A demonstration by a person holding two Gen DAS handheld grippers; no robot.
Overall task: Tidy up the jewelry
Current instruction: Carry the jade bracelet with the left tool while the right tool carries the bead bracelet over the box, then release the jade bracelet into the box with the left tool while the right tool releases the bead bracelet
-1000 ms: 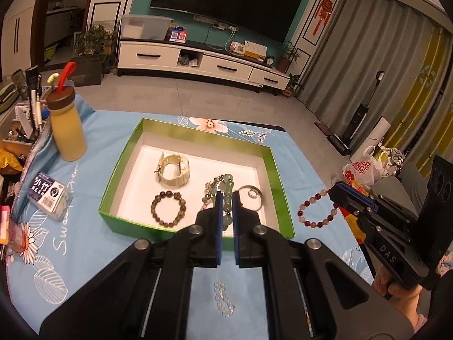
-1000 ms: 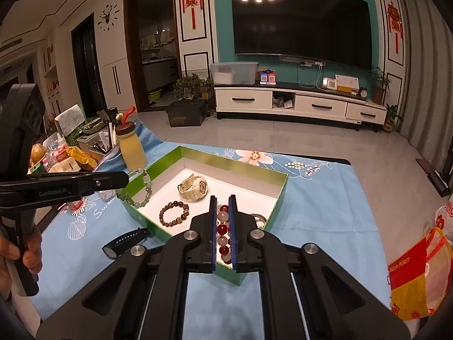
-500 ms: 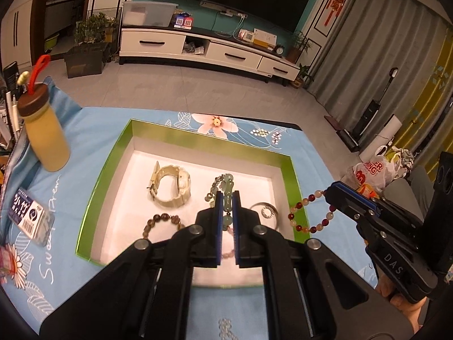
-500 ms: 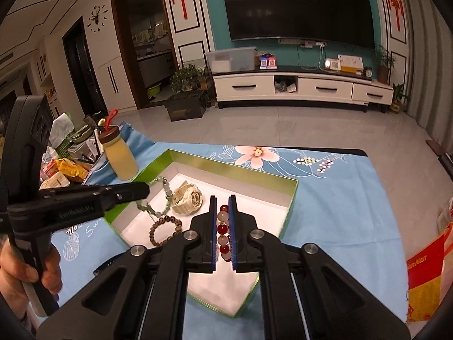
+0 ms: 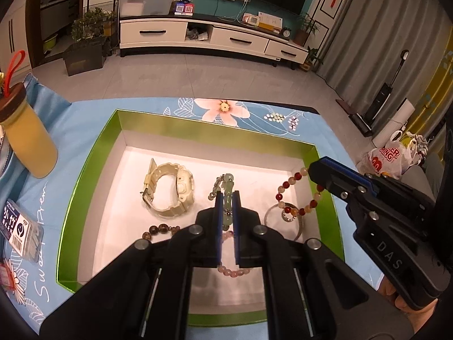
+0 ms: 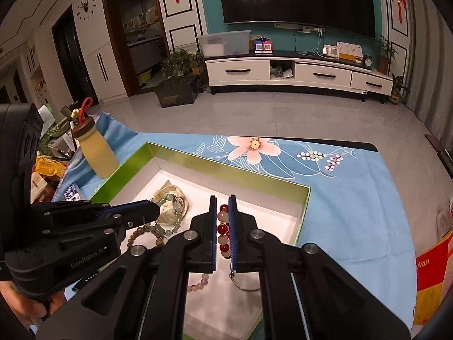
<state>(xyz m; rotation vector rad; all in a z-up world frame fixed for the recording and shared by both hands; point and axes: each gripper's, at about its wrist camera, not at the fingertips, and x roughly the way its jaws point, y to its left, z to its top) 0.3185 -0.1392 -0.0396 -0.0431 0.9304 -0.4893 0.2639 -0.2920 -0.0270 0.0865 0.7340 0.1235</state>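
While both grippers hang over the green box (image 5: 87, 167), each has its blue-padded fingers clamped on a string of beads. Between the left gripper (image 5: 227, 215) fingers sits a pale jade bracelet (image 5: 226, 189), smooth rounded stones, its far end looped just past the fingertips above the white box floor. Under those fingers lies a pink bead bracelet (image 5: 233, 272), small and glossy. Left of the fingertips a dark brown bead bracelet (image 5: 161, 229) curls on the floor, and just beyond it lies a cream plastic watch (image 5: 170, 189), chunky, strap buckled into a ring. Right of the fingertips rests a thin metal bangle (image 5: 286, 218).

Pinched in the right gripper (image 6: 220, 226) is a red bracelet (image 6: 223, 229) of round red and milky beads; seen from the left camera its loop dangles over the bangle, inside the box's right wall. Beyond the box spreads a blue cloth (image 6: 354, 198) printed with a pink flower. Far left of the left fingers stands a yellow bottle (image 5: 28, 147) with a brown lid, and nearer, a small clear packet (image 5: 19, 226).
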